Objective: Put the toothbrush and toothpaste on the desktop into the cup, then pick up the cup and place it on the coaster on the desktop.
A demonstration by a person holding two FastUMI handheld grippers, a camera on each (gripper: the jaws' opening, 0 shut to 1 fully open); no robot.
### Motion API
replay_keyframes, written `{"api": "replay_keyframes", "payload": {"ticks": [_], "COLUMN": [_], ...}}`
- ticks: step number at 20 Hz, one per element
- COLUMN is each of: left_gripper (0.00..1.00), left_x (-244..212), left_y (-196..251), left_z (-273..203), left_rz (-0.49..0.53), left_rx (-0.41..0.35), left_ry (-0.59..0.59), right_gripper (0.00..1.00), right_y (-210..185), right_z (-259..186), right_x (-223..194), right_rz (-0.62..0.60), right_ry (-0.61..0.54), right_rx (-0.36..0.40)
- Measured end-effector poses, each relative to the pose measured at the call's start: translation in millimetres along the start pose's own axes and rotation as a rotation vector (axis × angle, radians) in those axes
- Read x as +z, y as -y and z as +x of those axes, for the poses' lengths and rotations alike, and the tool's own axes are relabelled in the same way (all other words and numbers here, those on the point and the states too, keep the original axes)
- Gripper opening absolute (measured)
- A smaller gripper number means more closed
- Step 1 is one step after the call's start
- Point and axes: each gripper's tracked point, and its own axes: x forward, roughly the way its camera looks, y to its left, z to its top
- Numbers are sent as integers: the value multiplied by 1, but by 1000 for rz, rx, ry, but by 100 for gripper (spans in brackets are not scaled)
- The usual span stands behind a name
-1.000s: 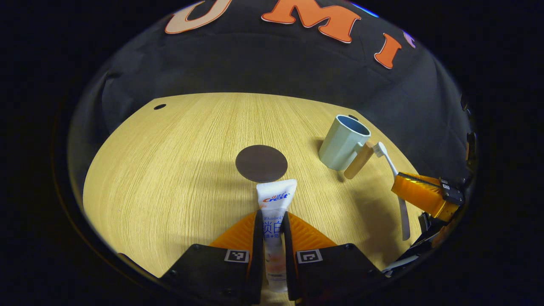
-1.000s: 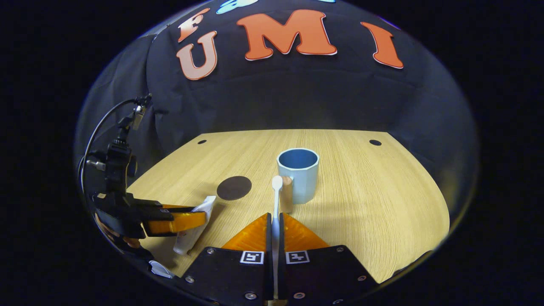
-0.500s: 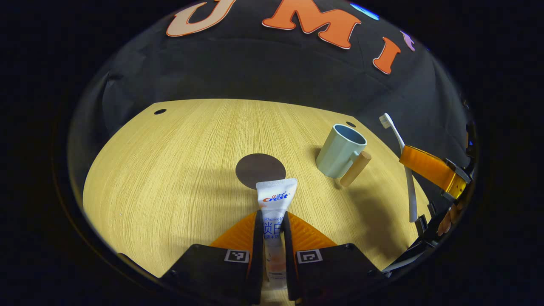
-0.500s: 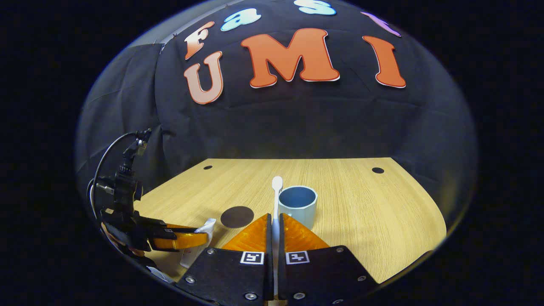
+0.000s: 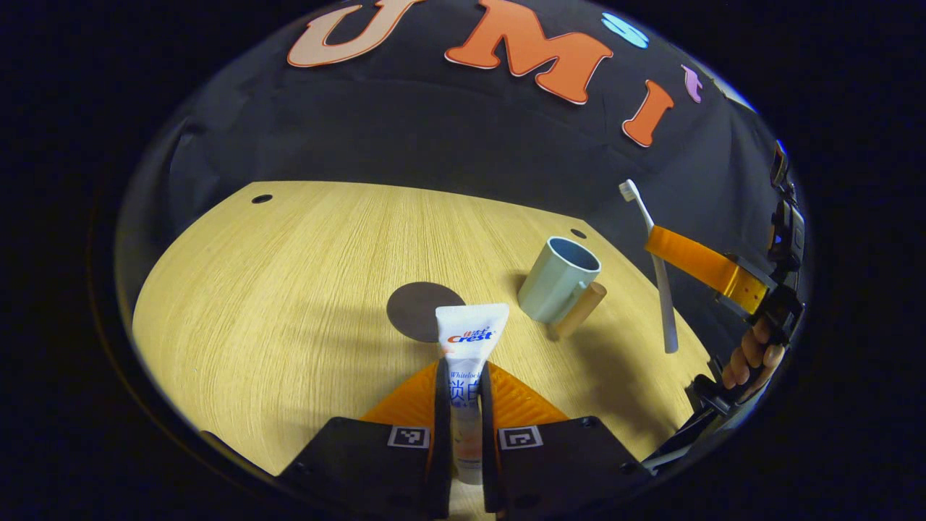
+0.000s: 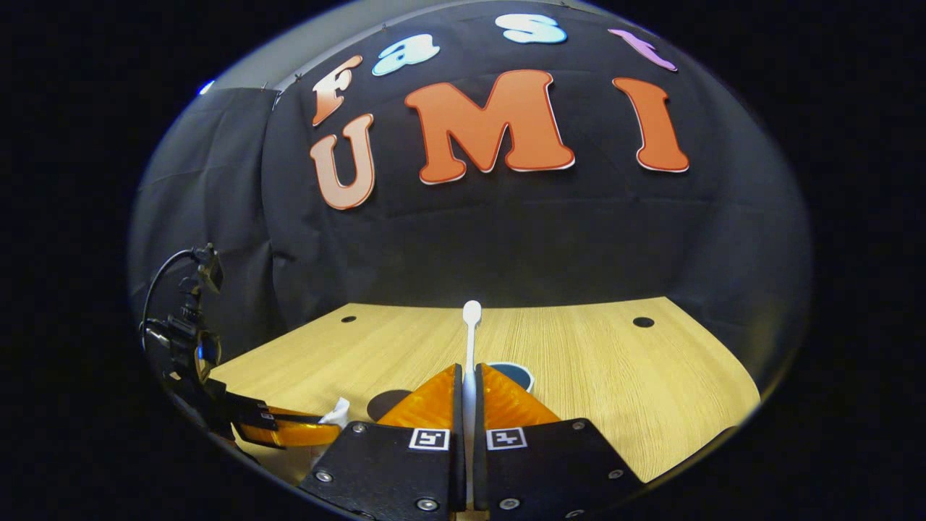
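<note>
Both items are lifted but neither is in the cup yet. The left gripper (image 5: 460,391) has its jaws clenched on the toothpaste (image 5: 469,340); the right gripper (image 6: 467,394) clamps the toothbrush (image 6: 470,340). The empty cup (image 5: 558,279) stands near the worktop's far right edge, beside the bare coaster (image 5: 419,310) mid-worktop (image 5: 289,275).

My left gripper (image 5: 463,376) is clamped on the toothpaste (image 5: 469,340), level over the desk. My right gripper (image 6: 469,380) pinches the toothbrush (image 6: 471,329), raised, 1 hand (image 5: 752,354) gripping its handle.
</note>
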Motion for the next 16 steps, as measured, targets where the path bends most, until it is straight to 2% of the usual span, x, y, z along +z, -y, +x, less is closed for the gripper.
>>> {"api": "replay_keyframes", "payload": {"ticks": [6,7,8,16], "left_gripper": [20,17,14,14], "left_x": [12,13,14,24], "left_y": [1,1,0,-1], "left_z": [-9,-10,-15,-22], "left_rz": [-11,-19,-17,-15], "left_rx": [-30,-34,-39,-45], "left_ry": [41,39,37,105], "right_gripper": [4,4,4,4], "right_y": [0,0,-1,-15], "right_z": [12,12,15,21], "right_x": [32,35,37,73], "right_rz": [26,25,20,-56], "right_ry": [140,153,167,380], "right_rx": [12,14,16,43]}}
